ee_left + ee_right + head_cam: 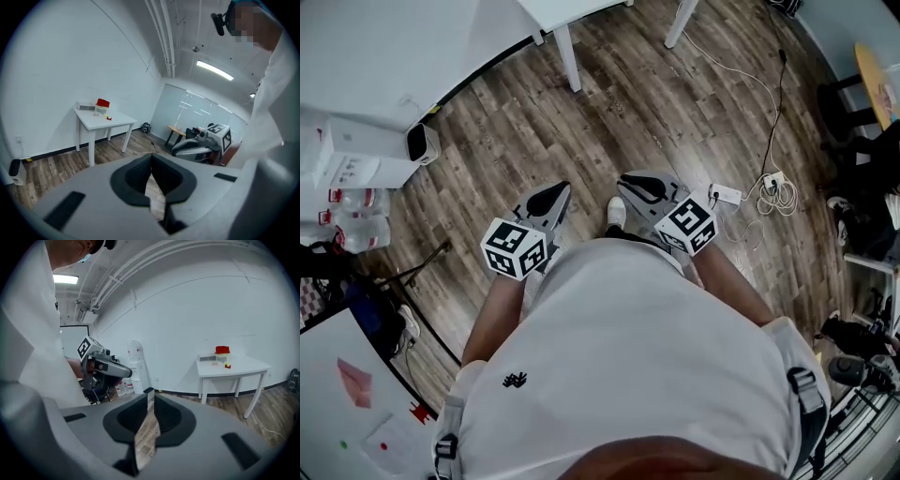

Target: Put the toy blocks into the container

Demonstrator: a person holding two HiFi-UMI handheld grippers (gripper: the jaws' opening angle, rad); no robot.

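Far off against the wall stands a white table, also in the left gripper view. On it are a container with a red top and small red and yellow blocks. I stand on the wooden floor with both grippers held in front of my body, far from the table. My left gripper has its tips touching and is empty. The jaws of my right gripper stand a narrow slit apart with nothing between them.
A power strip and coiled cables lie on the floor to my right. At the left are a small white device and water bottles. Another white table with pink paper is at my lower left.
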